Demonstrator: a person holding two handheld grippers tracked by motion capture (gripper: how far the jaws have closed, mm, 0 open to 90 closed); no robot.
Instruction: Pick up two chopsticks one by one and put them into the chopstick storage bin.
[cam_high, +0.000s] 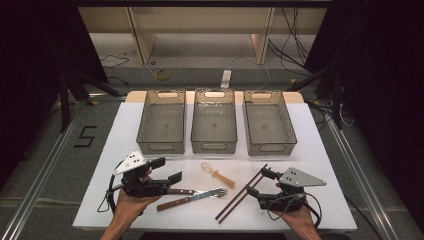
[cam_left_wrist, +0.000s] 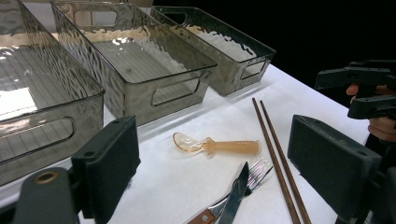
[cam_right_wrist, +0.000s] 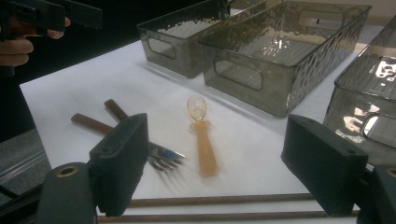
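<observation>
Smoky translucent plastic makes up the three rectangular bins I see at the far side of the white worktop (cam_high: 310, 150): the left bin (cam_high: 162, 128), the middle bin (cam_high: 214, 127) and the right bin (cam_high: 269, 129) stand side by side with nothing in them. Nearer to me, on the bare worktop, lie a small amber plastic spoon (cam_high: 218, 175), a wooden-handled fork (cam_high: 192, 199) crossed by a wooden-handled knife (cam_high: 189, 191), and a pair of dark brown chopsticks (cam_high: 242, 193) set diagonally. My left tongs (cam_high: 170, 170) hang over the knife handle with their jaws wide apart, clamping nothing. My right tongs (cam_high: 258, 182) sit just beside the chopsticks, jaws likewise spread and holding nothing.
</observation>
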